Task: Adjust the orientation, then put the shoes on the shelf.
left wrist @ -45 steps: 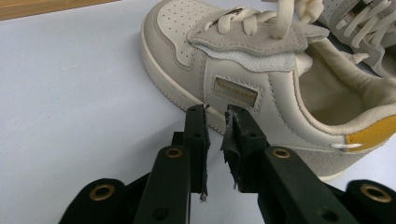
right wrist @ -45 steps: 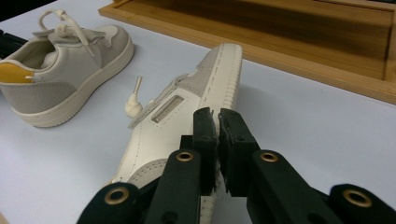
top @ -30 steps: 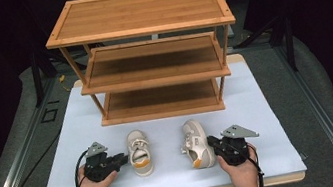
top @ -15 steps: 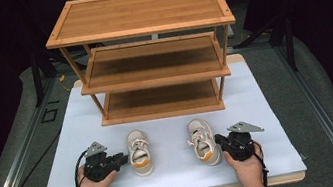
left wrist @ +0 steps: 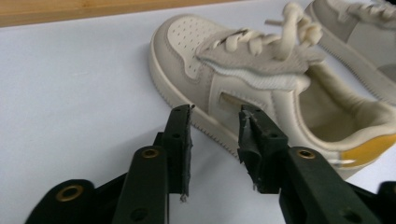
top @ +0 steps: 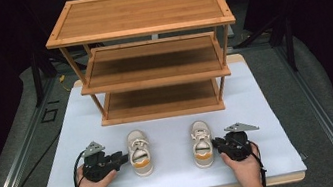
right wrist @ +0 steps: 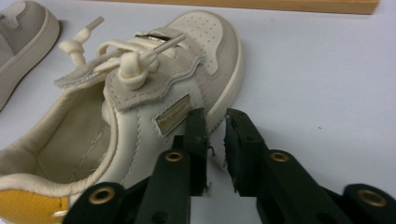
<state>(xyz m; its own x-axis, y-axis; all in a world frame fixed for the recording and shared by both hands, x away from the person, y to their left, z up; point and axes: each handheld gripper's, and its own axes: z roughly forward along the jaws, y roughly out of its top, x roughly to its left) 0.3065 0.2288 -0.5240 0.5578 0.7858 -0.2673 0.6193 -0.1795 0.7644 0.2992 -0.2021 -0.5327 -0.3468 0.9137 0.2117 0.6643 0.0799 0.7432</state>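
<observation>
So both little sneakers are sitting on the white mat (top: pixel 263 108) on the bench, just in front of the bamboo shoe rack (top: pixel 147 51), toes pointing at it. Neither one is on a shelf yet; all three shelves are bare. My read is the job is putting the pair on the rack, and that hasn't really started.

The left sneaker (top: pixel 139 152) is in front of the rack's left half, and the left tool (top: pixel 123 158) is right beside its outer side. In the left gripper view that tool (left wrist: pixel 215 126) has a moderate gap between its jaws, which have just been opening. The sole edge of the shoe (left wrist: pixel 261 84) sits right at the tips, but nothing is pinched.

The right sneaker (top: pixel 202 143) is in front of the rack's right half, upright and roughly parallel to its mate. The right tool (top: pixel 216 143) is at its outer side. In the right gripper view the right tool (right wrist: pixel 215 123) stands narrow, jaws just been opening too, with one tip against the shoe's (right wrist: pixel 154 93) side and no grip.

Still to do, I'd say: grab each shoe, lift it, set it on a shelf.
</observation>
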